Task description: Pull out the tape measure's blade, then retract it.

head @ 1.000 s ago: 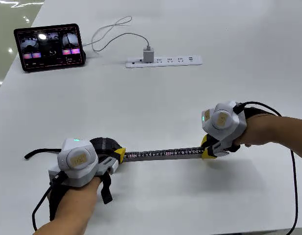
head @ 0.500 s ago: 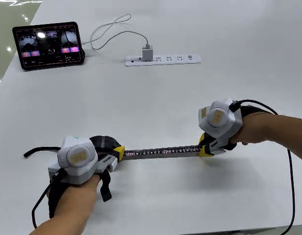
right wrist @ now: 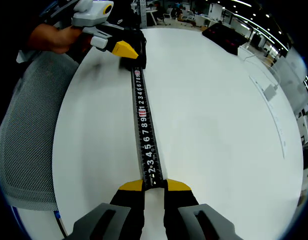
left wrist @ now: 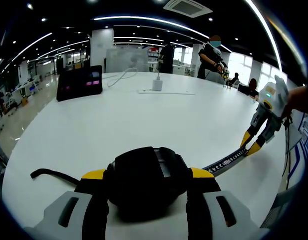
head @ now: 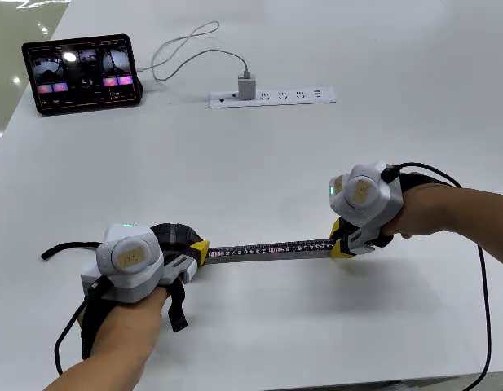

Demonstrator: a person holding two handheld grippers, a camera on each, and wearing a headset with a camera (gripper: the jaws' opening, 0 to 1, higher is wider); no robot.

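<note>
Tape measure case (head: 176,241) sits near-left on the table (head: 275,163), clamped in the left gripper (head: 188,251). The blade (head: 267,249) runs right to the right gripper (head: 342,248), which is pinching its tip. Compared with a second ago, that gripper's crept a bit left and the blade's a touch shorter, so I reckon retraction's starting.

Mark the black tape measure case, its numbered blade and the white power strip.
Black tape measure case (left wrist: 146,180), left gripper view, housing top.
Numbered blade (right wrist: 143,125), right gripper view, mid-length.
White power strip (head: 296,97), head view, middle.
</note>
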